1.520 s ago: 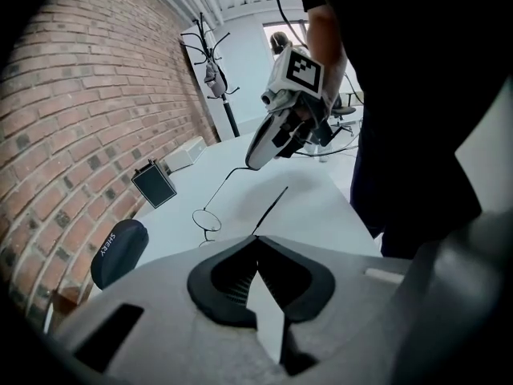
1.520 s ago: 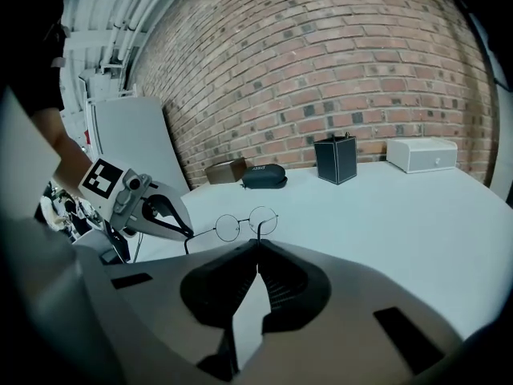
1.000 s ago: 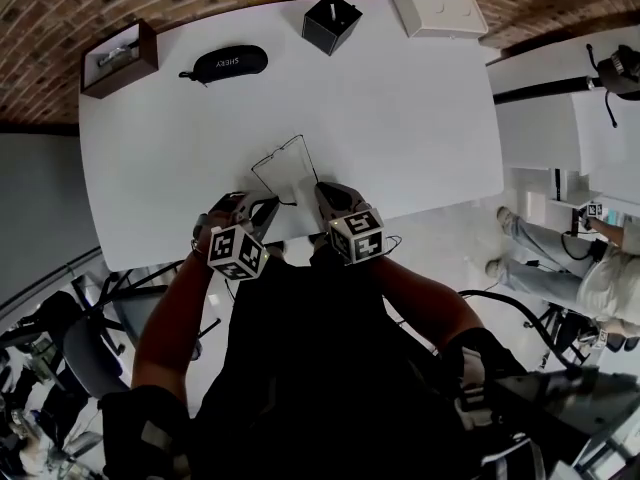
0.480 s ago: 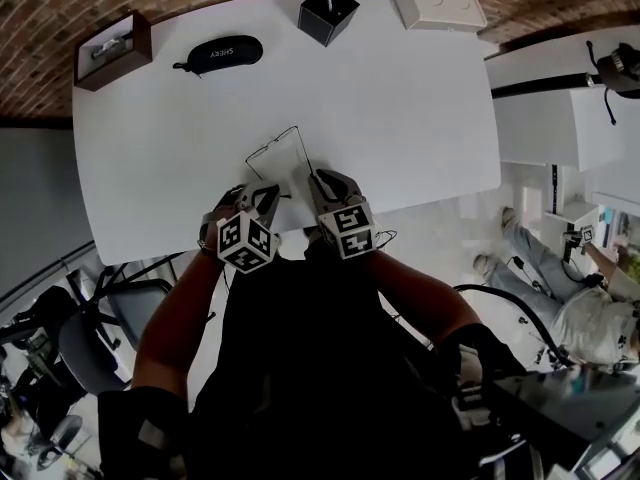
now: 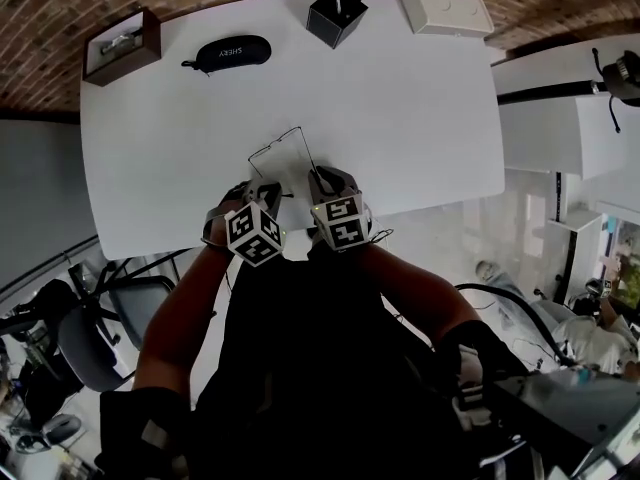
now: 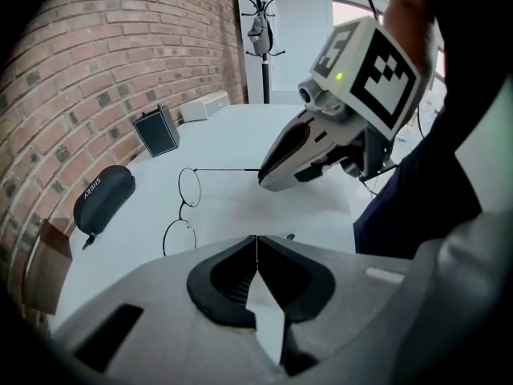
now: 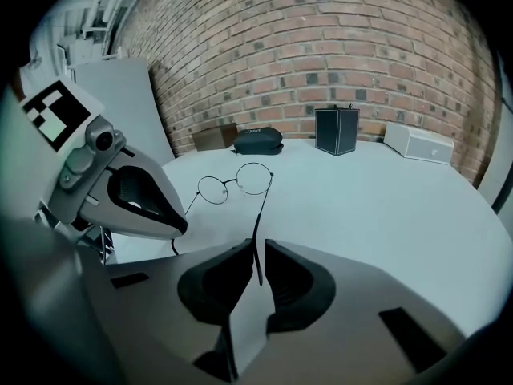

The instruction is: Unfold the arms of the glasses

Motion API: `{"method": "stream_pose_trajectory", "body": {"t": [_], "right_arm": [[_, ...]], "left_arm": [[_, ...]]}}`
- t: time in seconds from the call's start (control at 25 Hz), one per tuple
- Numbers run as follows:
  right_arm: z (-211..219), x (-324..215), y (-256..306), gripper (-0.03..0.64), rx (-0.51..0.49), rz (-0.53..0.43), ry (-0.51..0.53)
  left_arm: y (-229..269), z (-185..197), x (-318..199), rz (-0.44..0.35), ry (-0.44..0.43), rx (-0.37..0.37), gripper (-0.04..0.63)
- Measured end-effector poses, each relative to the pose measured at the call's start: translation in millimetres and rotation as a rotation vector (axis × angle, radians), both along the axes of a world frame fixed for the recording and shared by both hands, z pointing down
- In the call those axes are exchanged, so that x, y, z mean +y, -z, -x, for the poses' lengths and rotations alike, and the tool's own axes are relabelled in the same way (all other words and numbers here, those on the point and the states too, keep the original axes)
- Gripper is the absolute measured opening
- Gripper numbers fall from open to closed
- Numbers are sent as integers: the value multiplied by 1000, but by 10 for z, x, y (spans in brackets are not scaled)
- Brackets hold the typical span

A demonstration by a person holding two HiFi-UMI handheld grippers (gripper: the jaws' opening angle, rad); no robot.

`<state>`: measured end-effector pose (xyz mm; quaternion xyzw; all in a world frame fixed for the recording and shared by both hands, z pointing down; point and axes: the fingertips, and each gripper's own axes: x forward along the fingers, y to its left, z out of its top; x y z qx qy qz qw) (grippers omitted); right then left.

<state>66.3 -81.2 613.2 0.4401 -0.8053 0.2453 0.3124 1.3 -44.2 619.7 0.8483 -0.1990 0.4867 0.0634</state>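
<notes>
Left gripper view: left tool [image 6: 256, 247] pinches glasses [image 6: 185, 207] arm, mostly hidden | right tool [image 7: 256, 249] narrow round other arm

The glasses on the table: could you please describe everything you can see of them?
The glasses have a thin dark wire frame with two round clear lenses and a slim bridge. Both arms are unfolded and reach back to the grippers. The left gripper is shut on one arm's tip; the other arm runs between the slightly parted fingers of the right gripper. They are near the front edge of the white table; whether the frame touches it cannot be told.
</notes>
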Motion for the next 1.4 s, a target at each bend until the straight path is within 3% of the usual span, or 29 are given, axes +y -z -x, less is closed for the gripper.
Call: {"method": "stream_pose_trajectory", "body": {"t": [0.4, 0.56, 0.92, 1.08, 1.4], "right_arm": [[25, 88, -55, 37, -53, 42, 31], [68, 97, -15, 38, -70, 57, 33], [28, 131, 31, 63, -104, 85, 59], [47, 94, 94, 64, -105, 63, 88], [176, 102, 432, 63, -104, -34, 195]], "left_arm": [[54, 261, -104, -46, -120, -139, 12], [124, 223, -109, -55, -141, -94, 12], [343, 333, -171, -19, 134, 72, 12], [485, 140, -103, 32, 286, 200, 12], [194, -303, 133, 153, 321, 183, 12]]}}
